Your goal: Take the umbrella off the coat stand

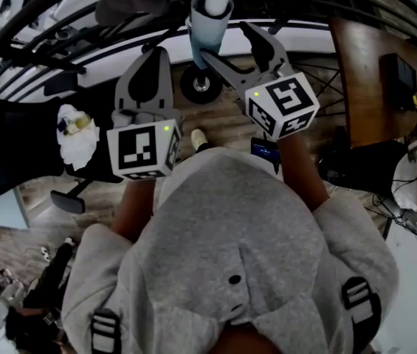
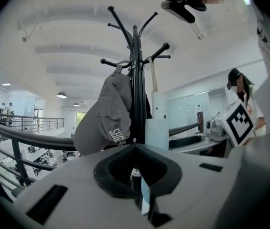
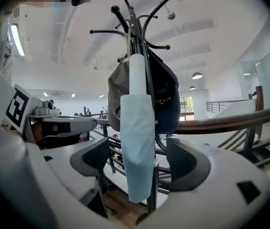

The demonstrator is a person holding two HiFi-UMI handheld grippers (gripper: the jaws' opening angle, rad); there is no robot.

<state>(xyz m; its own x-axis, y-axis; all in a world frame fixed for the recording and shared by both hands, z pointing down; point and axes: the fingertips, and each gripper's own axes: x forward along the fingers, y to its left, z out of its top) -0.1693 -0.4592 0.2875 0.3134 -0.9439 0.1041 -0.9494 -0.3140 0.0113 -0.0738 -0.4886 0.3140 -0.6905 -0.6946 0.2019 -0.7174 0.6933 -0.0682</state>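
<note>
Screening coat stand (image 3: 152,192) pole, pale umbrella (image 3: 137,128)

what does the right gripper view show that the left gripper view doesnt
Only the right gripper view: the dark navy fabric cap and the right tongs, open either side of the pale blue folded umbrella. Only the left gripper view: the left tongs, closed, and a person in a black cap. Both: the black metal coat stand, the umbrella hanging on it, the grey fabric cap and the curved handrail.
</note>
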